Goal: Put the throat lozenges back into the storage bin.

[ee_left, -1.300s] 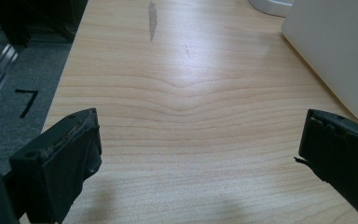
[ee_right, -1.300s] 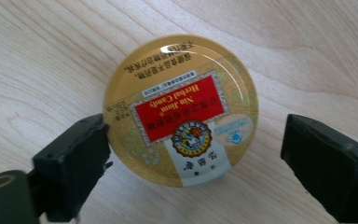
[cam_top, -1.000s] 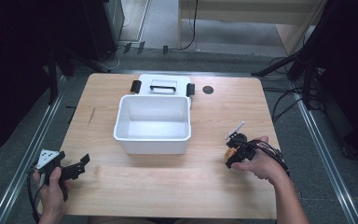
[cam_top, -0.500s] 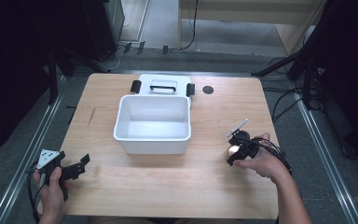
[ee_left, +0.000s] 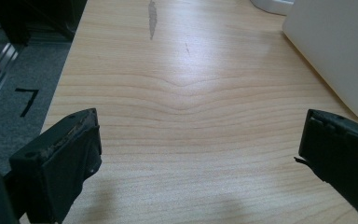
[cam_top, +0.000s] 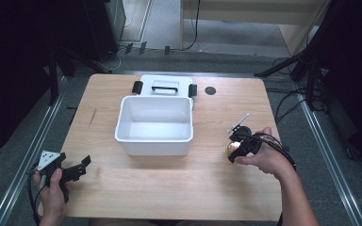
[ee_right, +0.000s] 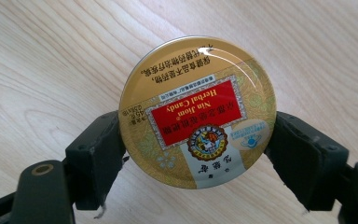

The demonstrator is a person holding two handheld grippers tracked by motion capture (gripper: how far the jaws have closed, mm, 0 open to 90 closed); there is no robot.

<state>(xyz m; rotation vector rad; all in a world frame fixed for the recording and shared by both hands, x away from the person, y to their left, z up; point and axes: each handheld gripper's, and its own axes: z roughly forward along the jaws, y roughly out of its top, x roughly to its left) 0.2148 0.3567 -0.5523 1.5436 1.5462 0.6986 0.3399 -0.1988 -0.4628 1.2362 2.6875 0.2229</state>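
With the right gripper point(ee_right: 198, 154) clamped across the round candy tin point(ee_right: 198, 112) at right, lift it level and clear the white tub's point(cam_top: 153, 141) rim; the left gripper point(ee_left: 200, 158) rests spread apart, near left.

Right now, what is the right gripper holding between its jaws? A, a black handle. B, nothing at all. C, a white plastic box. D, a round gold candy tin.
D: in the right gripper view, the two black jaws press opposite edges of the round gold candy tin, above the wooden table.
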